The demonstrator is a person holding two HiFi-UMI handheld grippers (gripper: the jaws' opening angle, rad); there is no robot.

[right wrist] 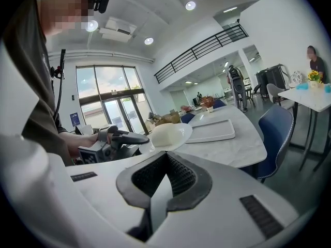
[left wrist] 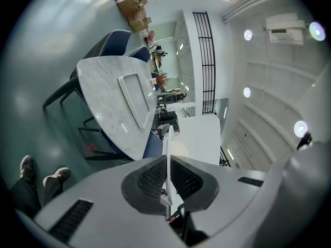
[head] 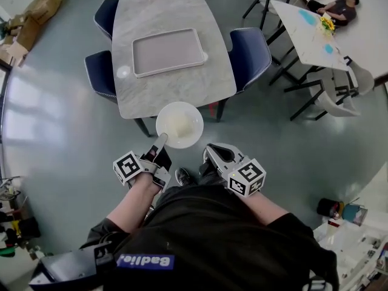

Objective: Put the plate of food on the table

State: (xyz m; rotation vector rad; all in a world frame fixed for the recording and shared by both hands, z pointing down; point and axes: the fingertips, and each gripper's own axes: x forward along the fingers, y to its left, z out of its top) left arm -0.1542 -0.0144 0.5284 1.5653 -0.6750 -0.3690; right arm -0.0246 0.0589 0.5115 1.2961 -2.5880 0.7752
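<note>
Pinching the near-left rim of the plate [head: 195, 135], the left claw [head: 161, 139] has its pads closed on the thin white edge. In the left gripper view the rim runs edge-on as a narrow white line between the two dark pads [left wrist: 150, 180].

Plate: white, round, carrying a pale lump of food [head: 179, 125] at its middle. It is held level in the air by its rim alone. In the head view it overlaps the near edge of the worktop [head: 182, 83]; it is not set down, and I cannot tell whether it is over the top or just short of it.

Right claw [head: 209, 150]: pressed together, nothing between the pads, per the right gripper view [right wrist: 166, 156]. It sits just right of the plate's near rim, apart from it. That same view shows the plate [right wrist: 173, 136] to the left, ahead of the claw, with the left hand [right wrist: 77, 141] behind it.

Worktop: grey marble, long axis running near to far. An empty rectangular tray [head: 168, 52] lies on its middle. A small round white thing [head: 123, 71] sits just left of the tray. The near end of the top is bare.

Surroundings:
- Blue chairs stand at the worktop, one on the right [head: 250, 53] and two on the left [head: 100, 74].
- A second white table [head: 306, 32] stands far right, with a person [head: 339, 8] seated beyond it.
- Cardboard boxes [head: 36, 11] lie on the floor far left.
</note>
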